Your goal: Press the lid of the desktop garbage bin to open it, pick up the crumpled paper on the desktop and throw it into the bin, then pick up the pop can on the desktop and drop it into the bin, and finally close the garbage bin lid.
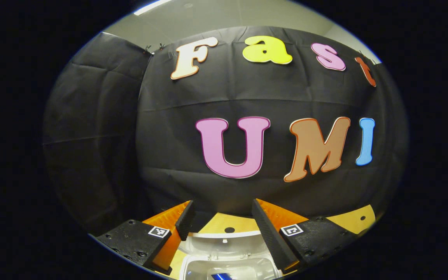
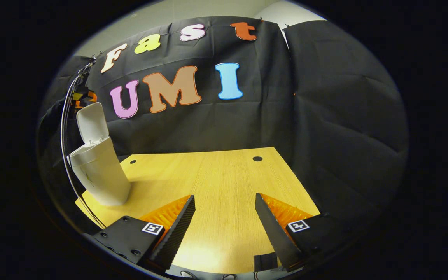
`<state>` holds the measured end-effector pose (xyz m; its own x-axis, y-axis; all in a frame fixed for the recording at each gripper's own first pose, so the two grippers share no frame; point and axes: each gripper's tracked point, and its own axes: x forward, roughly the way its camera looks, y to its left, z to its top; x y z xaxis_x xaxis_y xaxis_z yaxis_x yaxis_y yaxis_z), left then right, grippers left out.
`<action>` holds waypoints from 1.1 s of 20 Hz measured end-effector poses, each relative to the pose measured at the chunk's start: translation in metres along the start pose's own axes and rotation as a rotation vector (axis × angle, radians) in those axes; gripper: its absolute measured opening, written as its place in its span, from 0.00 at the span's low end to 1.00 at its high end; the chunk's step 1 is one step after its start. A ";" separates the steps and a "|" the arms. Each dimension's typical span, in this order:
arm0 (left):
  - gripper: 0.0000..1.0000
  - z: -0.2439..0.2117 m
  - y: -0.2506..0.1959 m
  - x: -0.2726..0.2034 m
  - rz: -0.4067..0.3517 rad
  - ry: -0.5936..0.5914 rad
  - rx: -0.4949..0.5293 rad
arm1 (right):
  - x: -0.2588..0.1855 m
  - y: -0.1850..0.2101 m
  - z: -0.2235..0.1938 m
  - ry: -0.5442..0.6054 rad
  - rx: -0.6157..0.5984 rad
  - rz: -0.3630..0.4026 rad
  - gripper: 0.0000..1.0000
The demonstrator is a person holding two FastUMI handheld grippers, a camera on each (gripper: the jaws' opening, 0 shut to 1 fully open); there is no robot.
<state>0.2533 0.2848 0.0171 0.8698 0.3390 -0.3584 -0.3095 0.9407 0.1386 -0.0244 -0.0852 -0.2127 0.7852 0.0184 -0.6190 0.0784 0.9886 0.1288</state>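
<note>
In the left gripper view my left gripper is open and empty, hovering just above the white garbage bin. The bin's lid is swung up and back. Something blue lies inside the bin's mouth at the bottom edge. In the right gripper view the same bin stands at the table's far left with its lid upright. My right gripper is open with nothing between its fingers, low over the wooden table, well right of the bin.
Black cloth walls close the booth behind and to the right. Thin cables hang beside the bin, with orange parts above it. A round hole marks the tabletop's far side. A small black box sits at the near edge.
</note>
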 end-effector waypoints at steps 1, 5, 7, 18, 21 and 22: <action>0.88 -0.004 0.001 -0.002 0.003 0.012 -0.009 | 0.001 0.000 0.000 0.004 0.002 0.000 0.99; 0.88 -0.006 -0.002 -0.013 -0.015 -0.001 -0.015 | 0.008 0.003 0.006 -0.003 -0.001 0.012 0.99; 0.91 -0.009 -0.006 -0.023 -0.031 -0.006 -0.014 | 0.013 0.008 0.010 -0.004 0.000 0.027 0.99; 0.90 -0.056 -0.011 -0.098 -0.077 -0.021 -0.094 | 0.034 0.040 0.017 0.013 -0.040 0.132 0.99; 0.91 -0.076 -0.012 -0.110 -0.068 -0.008 -0.073 | 0.038 0.047 0.020 0.011 -0.060 0.153 0.99; 0.90 -0.084 -0.011 -0.114 -0.062 0.001 -0.062 | 0.038 0.050 0.019 0.013 -0.068 0.159 0.99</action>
<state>0.1251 0.2365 -0.0214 0.8876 0.2798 -0.3658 -0.2779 0.9588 0.0590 0.0210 -0.0383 -0.2148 0.7764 0.1768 -0.6049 -0.0881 0.9809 0.1736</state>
